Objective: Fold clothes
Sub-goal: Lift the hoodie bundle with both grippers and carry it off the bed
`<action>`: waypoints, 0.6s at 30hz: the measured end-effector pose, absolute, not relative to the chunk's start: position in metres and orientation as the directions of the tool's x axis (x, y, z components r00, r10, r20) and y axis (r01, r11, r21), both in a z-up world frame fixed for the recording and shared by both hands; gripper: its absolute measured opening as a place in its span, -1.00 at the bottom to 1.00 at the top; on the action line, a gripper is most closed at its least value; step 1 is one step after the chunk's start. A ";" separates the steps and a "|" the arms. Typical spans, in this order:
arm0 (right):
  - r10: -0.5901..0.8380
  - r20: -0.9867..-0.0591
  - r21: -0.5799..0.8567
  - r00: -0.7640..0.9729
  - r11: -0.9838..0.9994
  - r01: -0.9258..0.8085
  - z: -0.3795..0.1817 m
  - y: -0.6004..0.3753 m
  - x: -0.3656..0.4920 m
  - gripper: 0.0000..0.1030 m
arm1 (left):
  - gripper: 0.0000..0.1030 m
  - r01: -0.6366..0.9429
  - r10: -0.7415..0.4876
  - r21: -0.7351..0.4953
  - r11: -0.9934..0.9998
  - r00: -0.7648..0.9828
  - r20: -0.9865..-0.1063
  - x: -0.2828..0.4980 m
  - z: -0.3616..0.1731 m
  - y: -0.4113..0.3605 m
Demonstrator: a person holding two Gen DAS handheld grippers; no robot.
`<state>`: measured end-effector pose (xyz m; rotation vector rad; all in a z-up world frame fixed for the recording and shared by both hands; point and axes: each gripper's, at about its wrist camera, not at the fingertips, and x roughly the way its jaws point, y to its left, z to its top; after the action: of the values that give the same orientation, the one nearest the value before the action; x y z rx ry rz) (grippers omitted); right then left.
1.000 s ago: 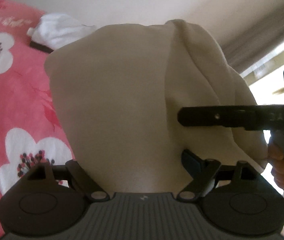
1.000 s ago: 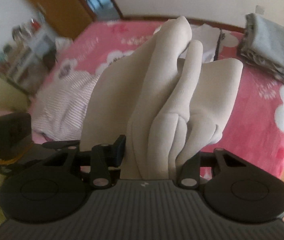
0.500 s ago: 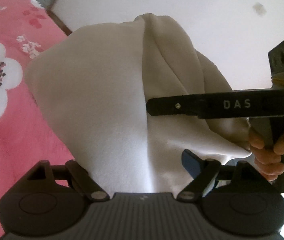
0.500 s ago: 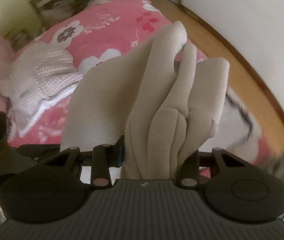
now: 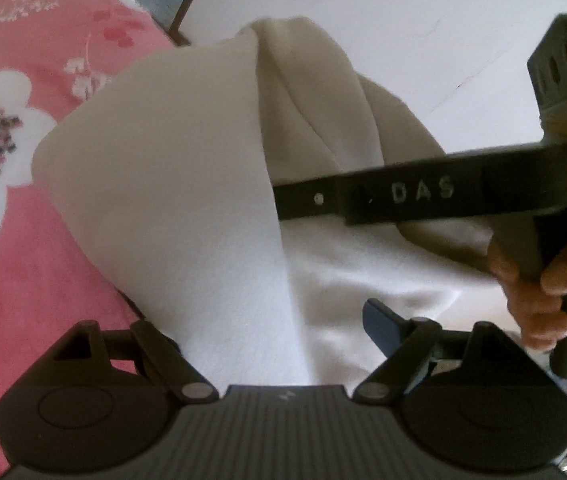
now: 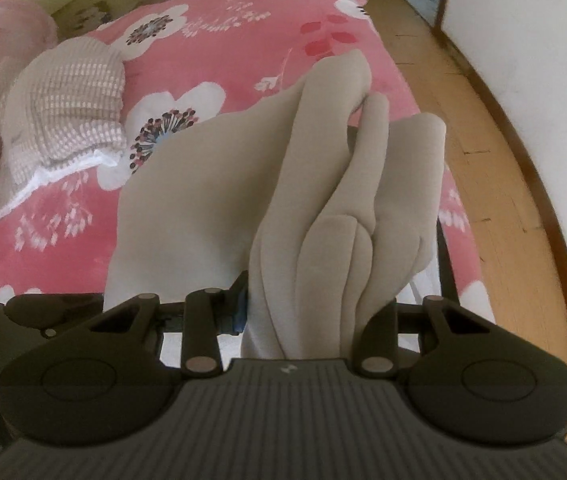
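- A pink bedspread (image 6: 211,60) printed with white flowers fills the upper left and middle of the right wrist view and the left side of the left wrist view.
- The cream garment (image 6: 323,208) rises up the centre of the right wrist view in thick bunched folds, hanging over the bedspread; in the left wrist view the same cloth (image 5: 187,184) covers the middle of the frame.
- The right gripper (image 6: 303,320) is clamped on the cream garment, the folds packed between its two fingers at lower centre.
- The left gripper (image 5: 283,344) has the cloth filling the space between its widely spread fingers; whether its pads press on it I cannot tell.
- A beige-and-white checked cloth (image 6: 55,120) lies bunched on the bedspread, upper left of the right wrist view, well apart from the garment.
- In the left wrist view the right gripper's black arm crosses centre right and bears the white letters "DAS" (image 5: 421,191); a pale label beside it is too blurred to read.
- A hand (image 5: 539,292) grips that tool's handle at the right edge.
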<state>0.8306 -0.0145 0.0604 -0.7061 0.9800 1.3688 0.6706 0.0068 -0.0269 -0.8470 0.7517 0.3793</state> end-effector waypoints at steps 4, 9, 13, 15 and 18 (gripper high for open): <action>0.420 -0.907 0.108 -0.016 0.195 -0.975 0.020 -0.011 0.845 0.10 | 0.69 -0.582 -0.023 -0.524 0.622 0.655 -0.755 0.677 -0.058 0.011; 0.445 -0.889 0.040 0.107 0.309 -0.950 0.002 -0.025 0.855 0.83 | 0.70 -0.550 -0.102 -0.625 0.553 0.701 -0.706 0.671 -0.075 0.028; 0.547 -0.802 0.033 0.238 0.439 -0.898 0.026 -0.069 0.862 0.84 | 0.73 -0.550 -0.142 -0.701 0.454 0.732 -0.666 0.668 -0.085 0.039; 0.592 -0.725 0.061 0.351 0.563 -0.824 0.042 -0.102 0.866 0.84 | 0.74 -0.544 -0.149 -0.712 0.443 0.739 -0.657 0.668 -0.085 0.037; 0.648 -0.645 0.277 0.406 0.693 -0.666 0.049 -0.159 0.861 0.84 | 0.73 -0.539 -0.165 -0.720 0.437 0.739 -0.653 0.654 -0.065 0.023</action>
<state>0.8610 -0.1595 0.0490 -0.0256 0.8012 0.8287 0.6543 0.0229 -0.0654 -1.1178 0.7364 0.2605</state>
